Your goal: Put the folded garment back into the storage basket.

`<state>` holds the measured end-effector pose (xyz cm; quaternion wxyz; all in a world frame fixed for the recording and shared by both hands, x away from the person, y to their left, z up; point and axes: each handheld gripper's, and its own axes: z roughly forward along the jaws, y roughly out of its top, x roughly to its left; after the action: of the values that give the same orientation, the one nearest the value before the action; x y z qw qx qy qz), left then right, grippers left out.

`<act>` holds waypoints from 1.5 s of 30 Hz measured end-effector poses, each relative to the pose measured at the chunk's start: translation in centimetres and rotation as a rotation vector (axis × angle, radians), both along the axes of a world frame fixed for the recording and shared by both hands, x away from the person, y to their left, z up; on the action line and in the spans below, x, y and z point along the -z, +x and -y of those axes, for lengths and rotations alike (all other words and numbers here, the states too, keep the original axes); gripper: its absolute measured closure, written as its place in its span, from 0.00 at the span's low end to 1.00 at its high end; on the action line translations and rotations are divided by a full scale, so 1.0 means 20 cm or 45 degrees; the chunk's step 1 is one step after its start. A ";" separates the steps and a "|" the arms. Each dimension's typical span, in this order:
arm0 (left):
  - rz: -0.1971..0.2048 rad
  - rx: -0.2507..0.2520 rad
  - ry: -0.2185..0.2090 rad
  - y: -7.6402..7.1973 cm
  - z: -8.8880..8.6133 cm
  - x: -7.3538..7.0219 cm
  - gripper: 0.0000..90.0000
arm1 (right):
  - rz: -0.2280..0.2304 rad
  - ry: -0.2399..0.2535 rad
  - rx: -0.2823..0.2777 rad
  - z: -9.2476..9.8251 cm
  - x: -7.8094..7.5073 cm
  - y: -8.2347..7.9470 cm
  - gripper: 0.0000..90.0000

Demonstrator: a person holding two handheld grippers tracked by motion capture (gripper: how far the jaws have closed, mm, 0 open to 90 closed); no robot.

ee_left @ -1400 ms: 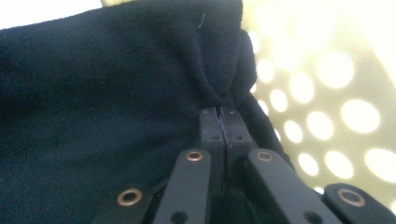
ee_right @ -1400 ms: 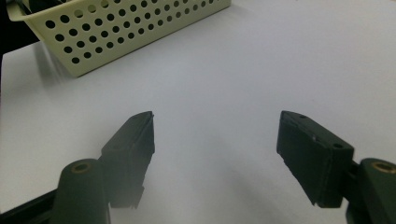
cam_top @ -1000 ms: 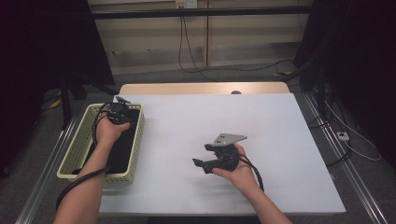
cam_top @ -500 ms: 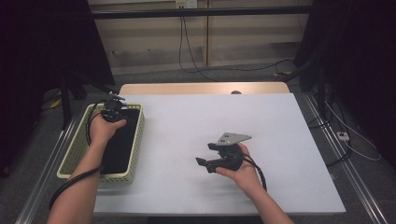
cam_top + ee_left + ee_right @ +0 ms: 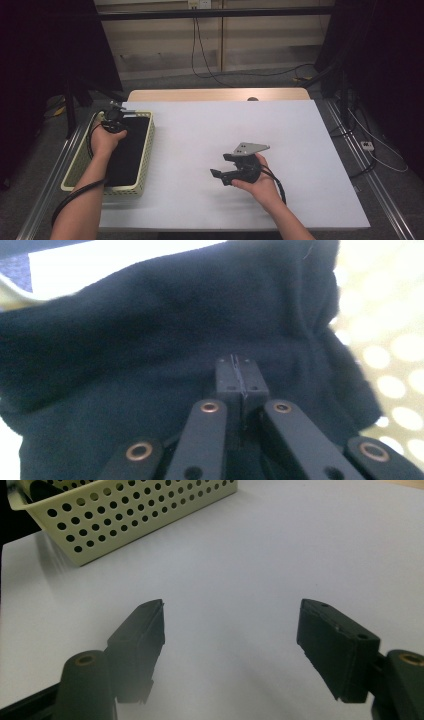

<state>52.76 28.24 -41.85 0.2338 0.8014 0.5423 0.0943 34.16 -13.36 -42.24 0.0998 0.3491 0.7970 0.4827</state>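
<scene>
At the left edge of the table (image 5: 300, 150) stands a pale perforated basket (image 5: 145, 150) holding a black cloth (image 5: 127, 150) that lies flat along its floor. The left gripper (image 5: 114, 115) sits at the far end of that basket, and in the left gripper view its jaws are pressed together with a fold of the cloth (image 5: 150, 350) right at their tips, apparently pinched between them. So the grasp seems made, but the cloth is not yet lifted out of the basket; pulling it clear and bringing it onto the white surface look like what is left. Further right, near the table's middle, the right gripper (image 5: 222, 172) waits with its jaws spread apart and nothing between them.
</scene>
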 end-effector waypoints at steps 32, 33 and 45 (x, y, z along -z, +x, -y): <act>-0.009 0.054 0.022 -0.01 -0.01 -0.21 0.88 | 0.025 0.004 0.011 0.05 -0.03 -0.01 0.31; -0.012 0.037 0.008 -0.02 -0.02 -0.20 0.88 | 0.024 0.001 0.011 0.05 -0.03 -0.01 0.31; -0.040 -0.045 0.019 -0.06 -0.20 -0.09 0.95 | 0.008 -0.024 0.014 0.07 -0.01 -0.03 0.31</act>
<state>51.59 32.32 -40.00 0.2174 0.7950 0.5592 0.0898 33.58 -14.80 -42.12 0.1083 0.3511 0.7992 0.4756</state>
